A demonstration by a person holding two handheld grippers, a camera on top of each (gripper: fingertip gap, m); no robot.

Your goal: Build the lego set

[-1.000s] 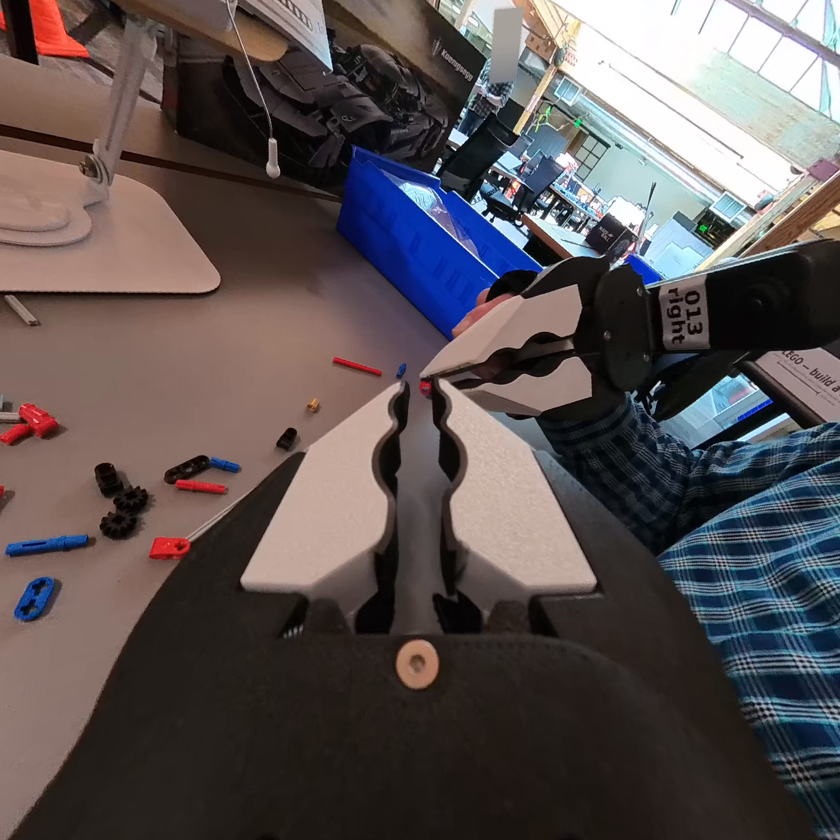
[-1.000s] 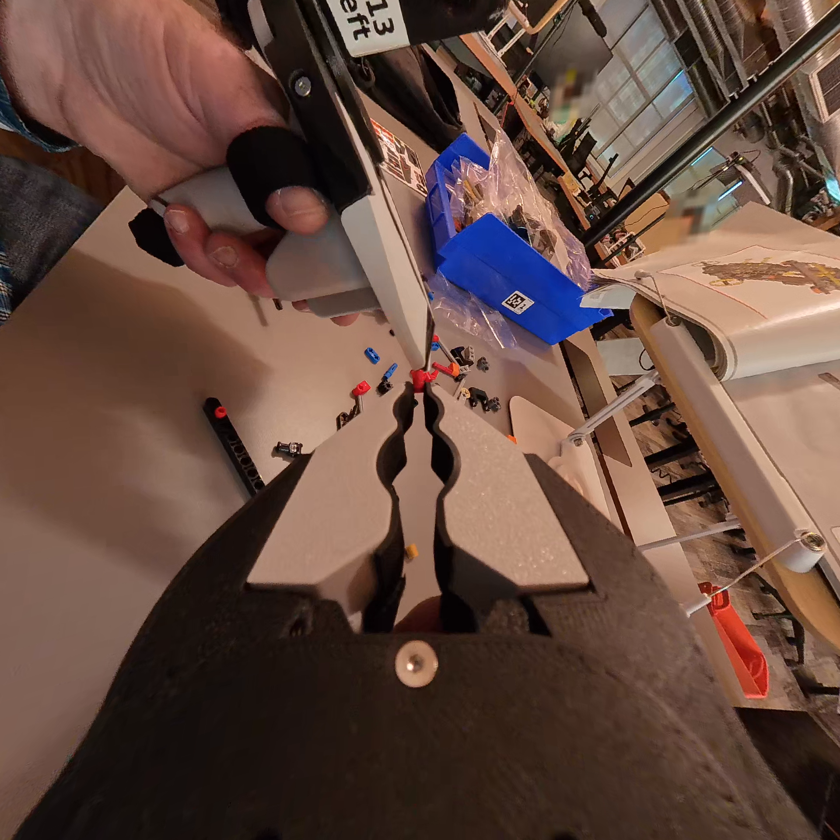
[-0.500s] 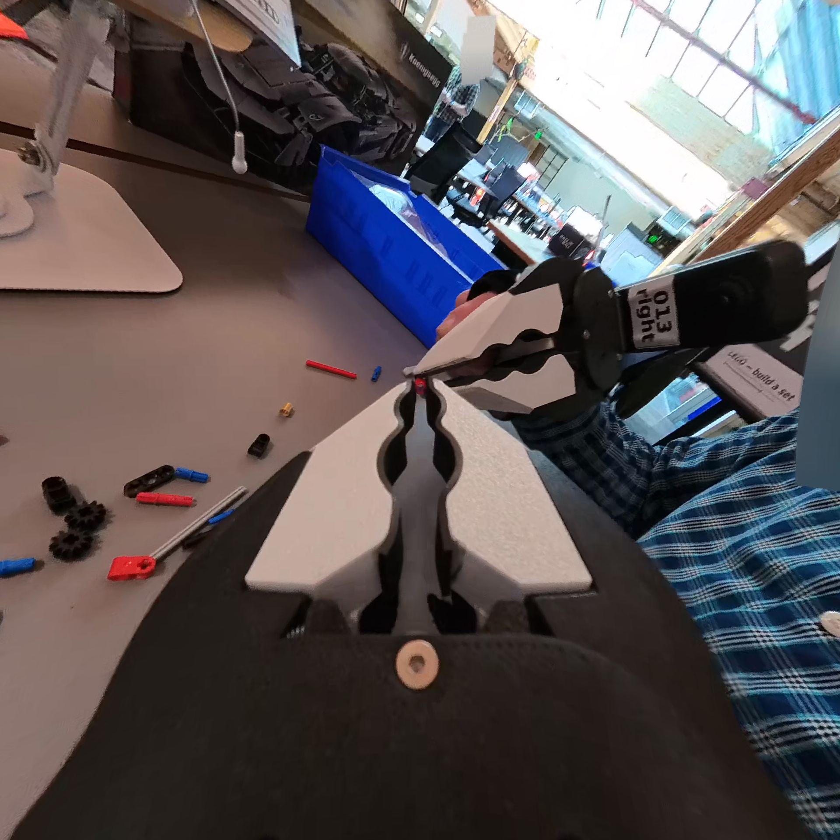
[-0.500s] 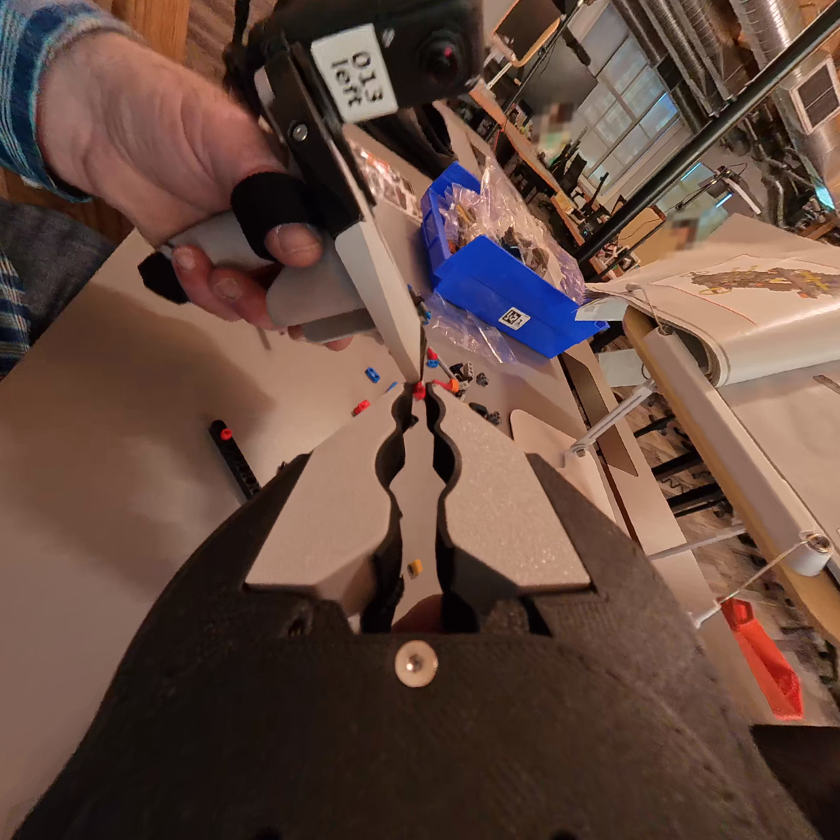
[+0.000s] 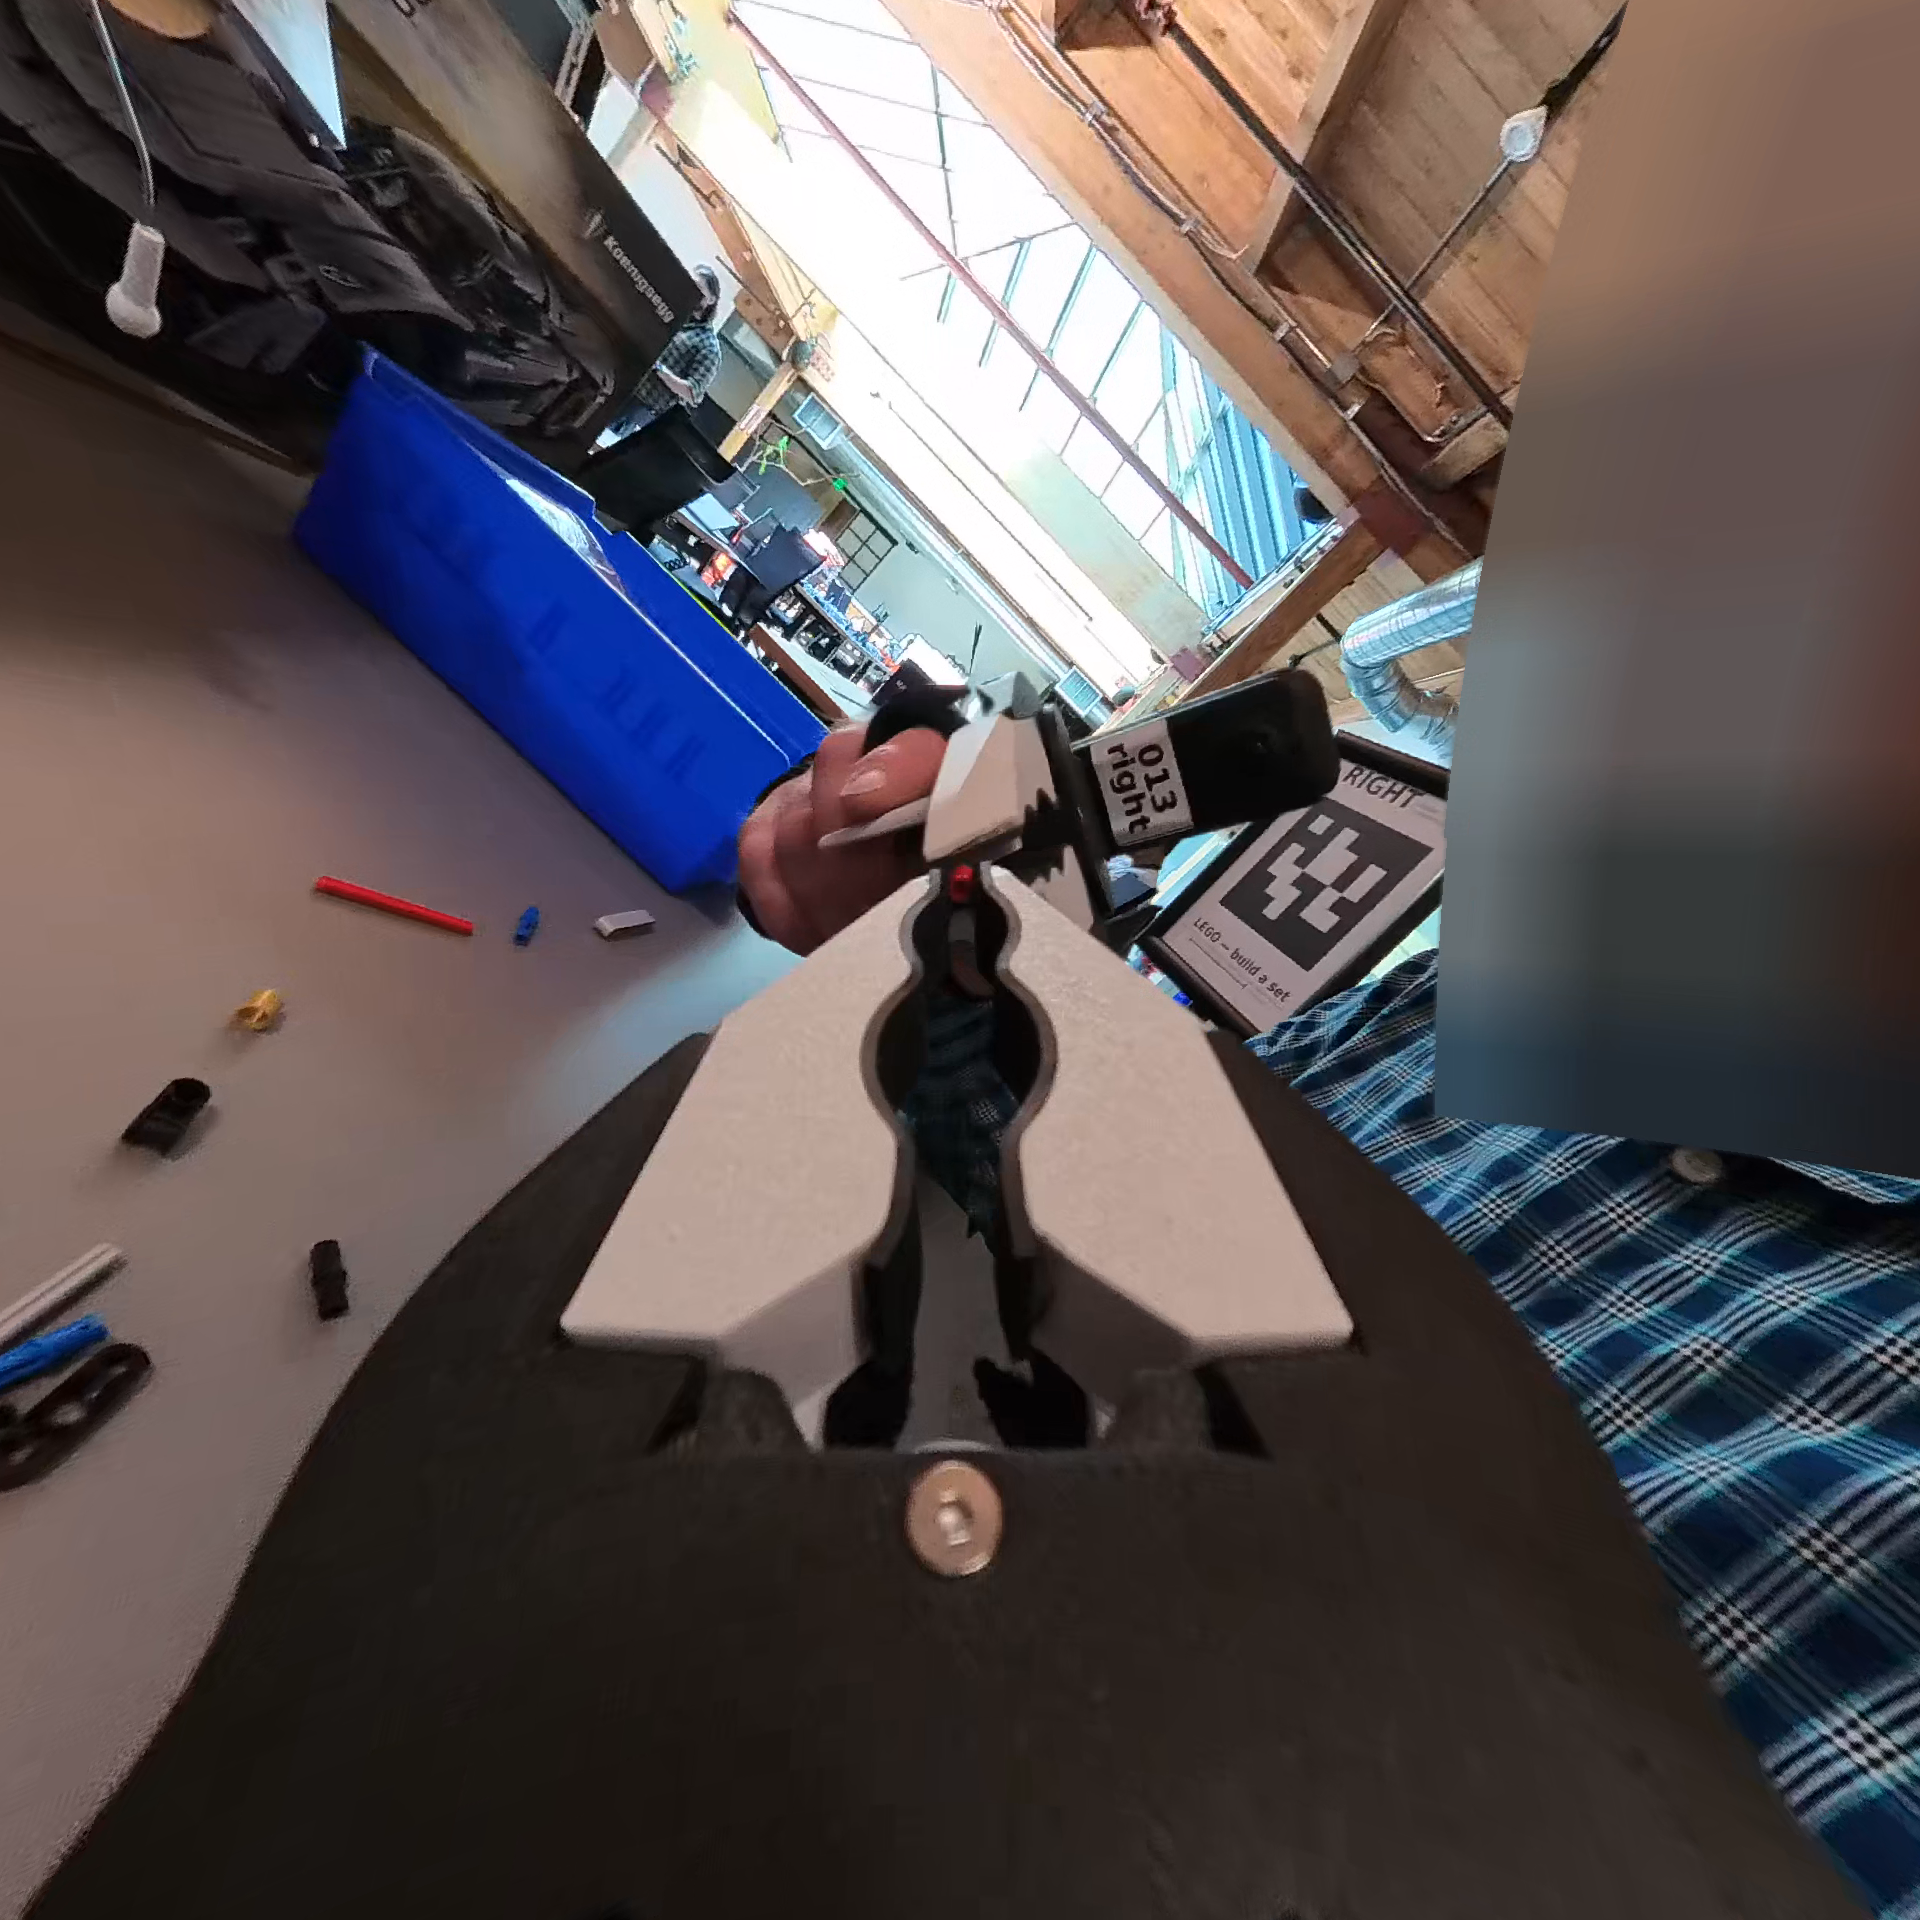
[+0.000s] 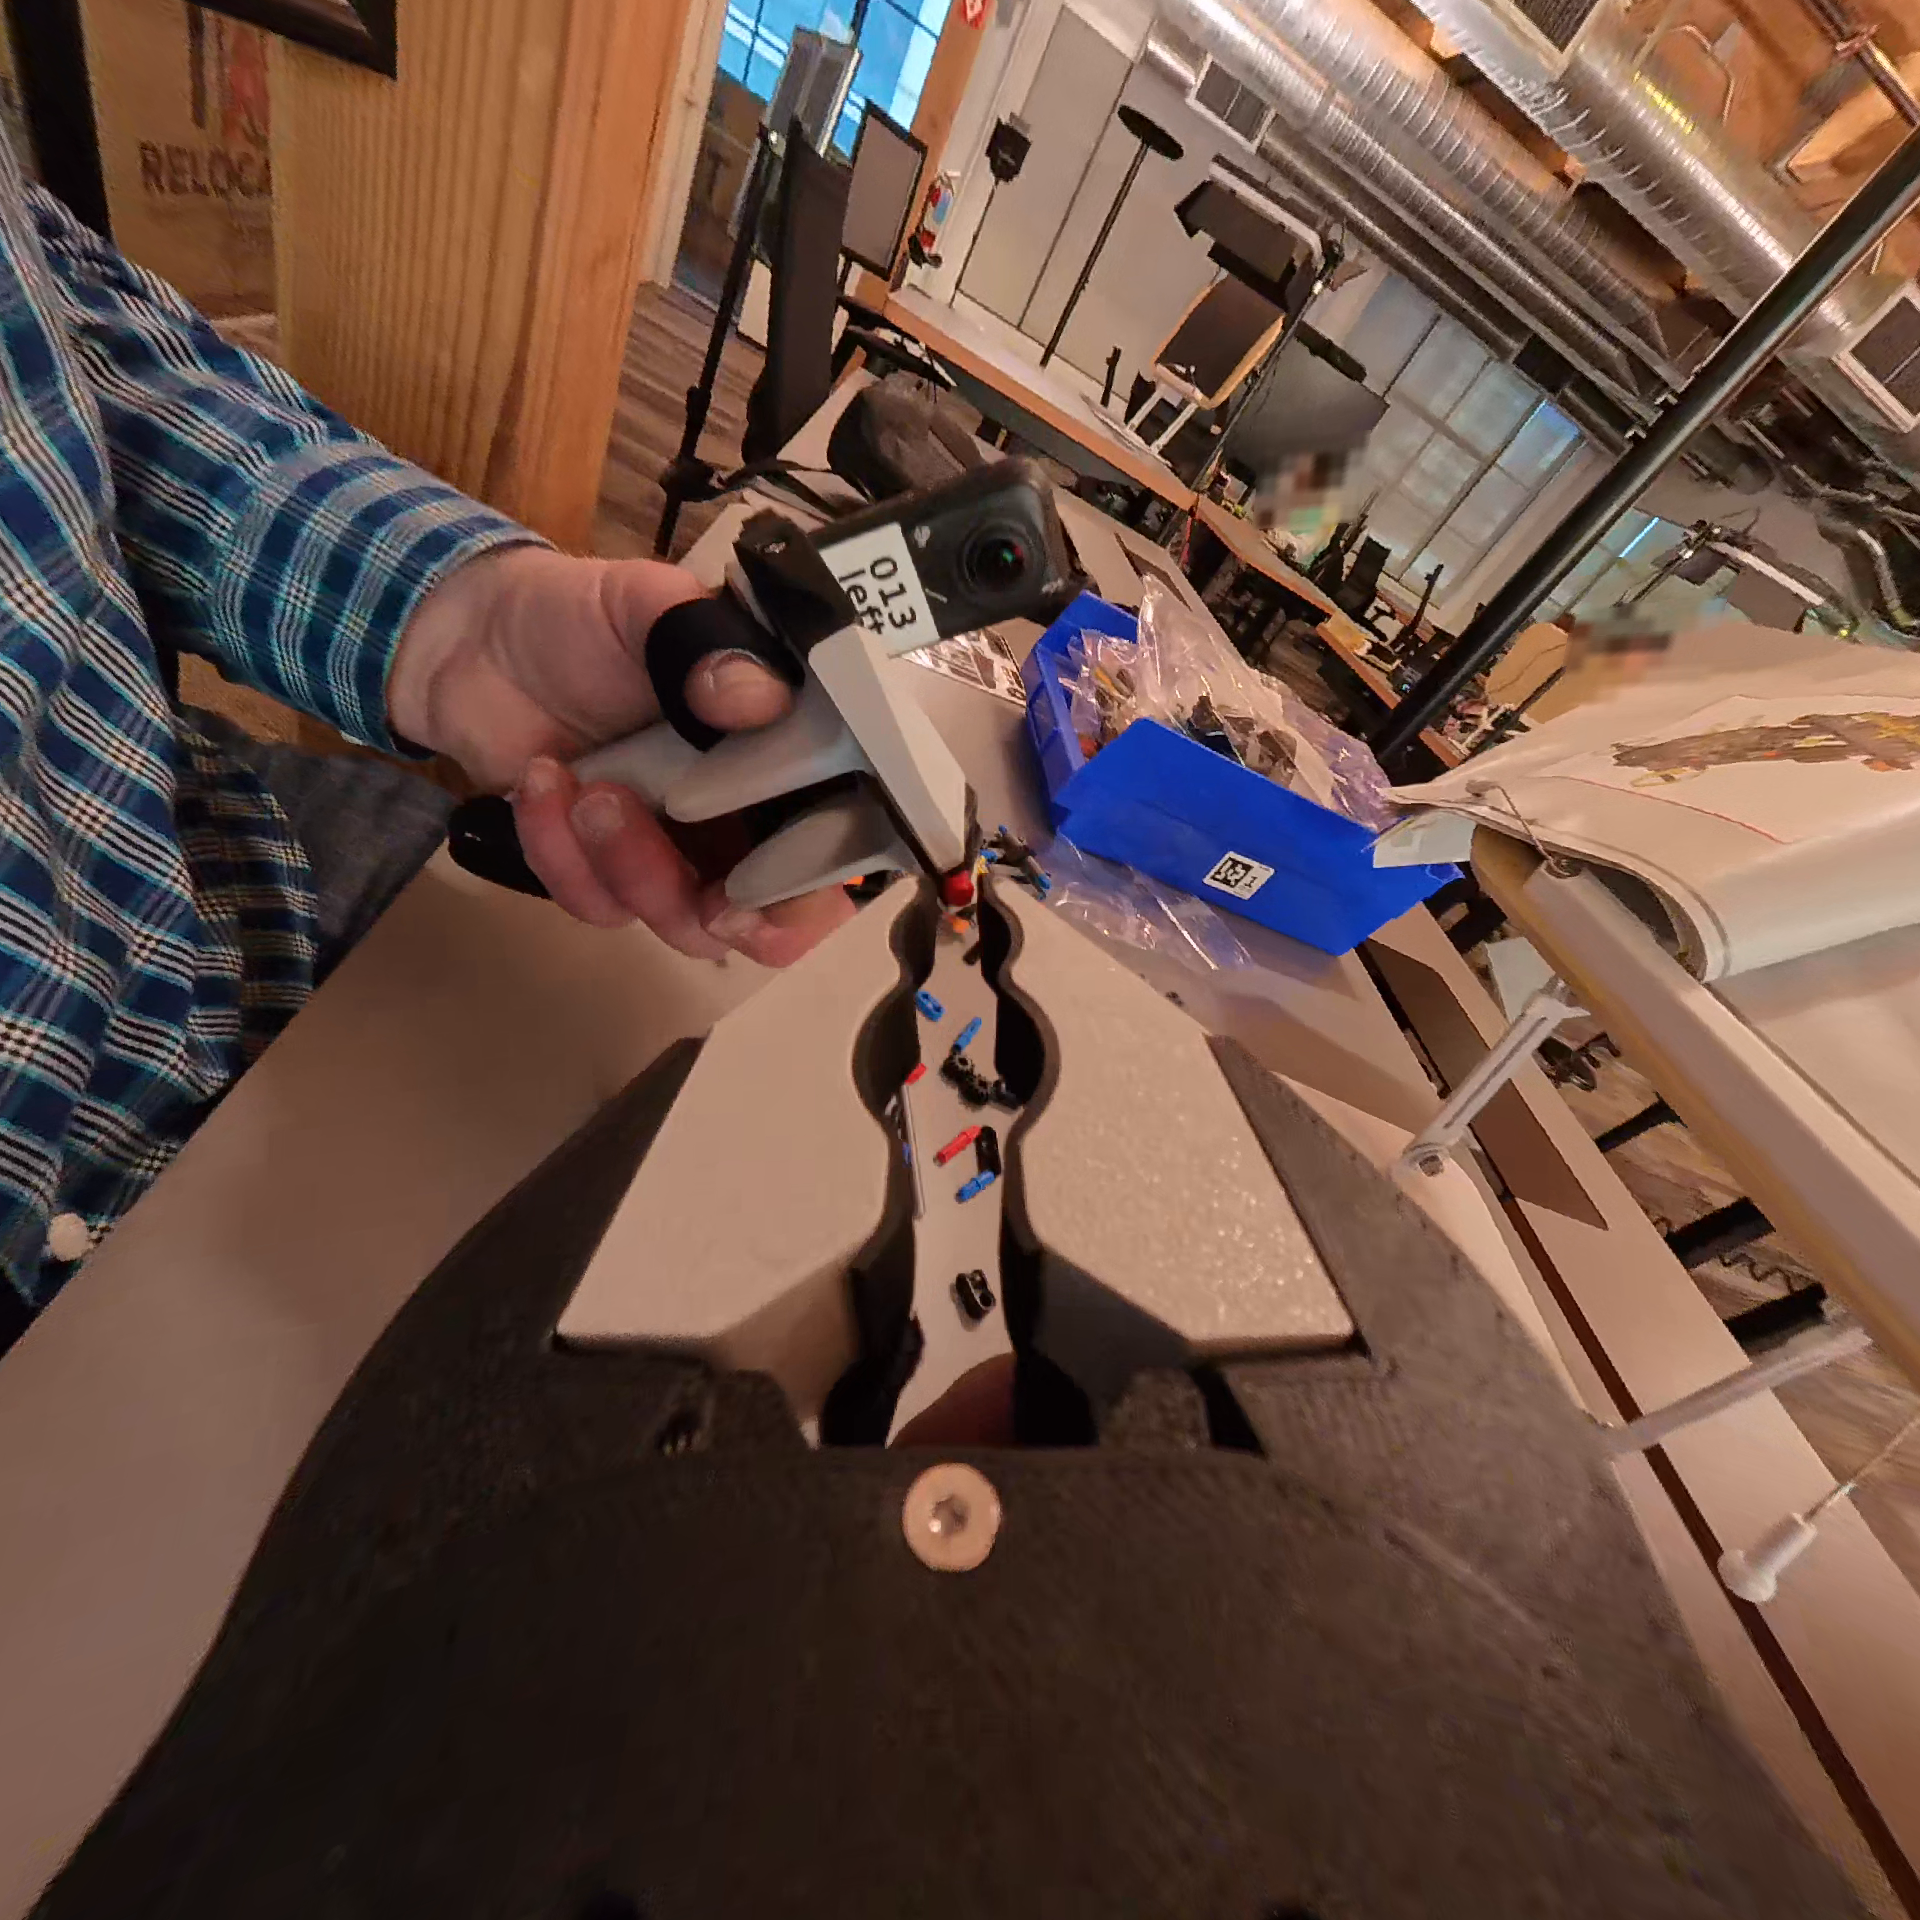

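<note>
A small red lego piece (image 5: 961, 883) sits where the two grippers meet tip to tip, held up above the grey table (image 5: 208, 790). My left gripper (image 5: 958, 902) is shut on it. The right gripper (image 5: 971, 831) comes in from the far side with a hand around it. In the right wrist view my right gripper (image 6: 956, 902) is shut on the same red piece (image 6: 958, 886), and the left gripper (image 6: 930, 821) reaches it from the upper left. Any second part at the joint is too small to make out.
A blue bin (image 5: 540, 644) holding plastic bags of parts (image 6: 1174, 665) stands at the back. Loose pieces lie on the table: a red axle (image 5: 393, 904), a yellow bit (image 5: 258, 1008) and black connectors (image 5: 166, 1114). An instruction booklet (image 6: 1714, 790) rests on a stand at right. A plaid sleeve (image 6: 208, 540) is close. Only a small space, under 4 cm, lies between the two pairs of fingers. The yellow bit (image 5: 258, 1008) is about equally far from each gripper, around 20 cm.
Both grippers have risen off the table together, still tip to tip on the red piece, and have tilted upward. The loose pieces now lie farther below.
</note>
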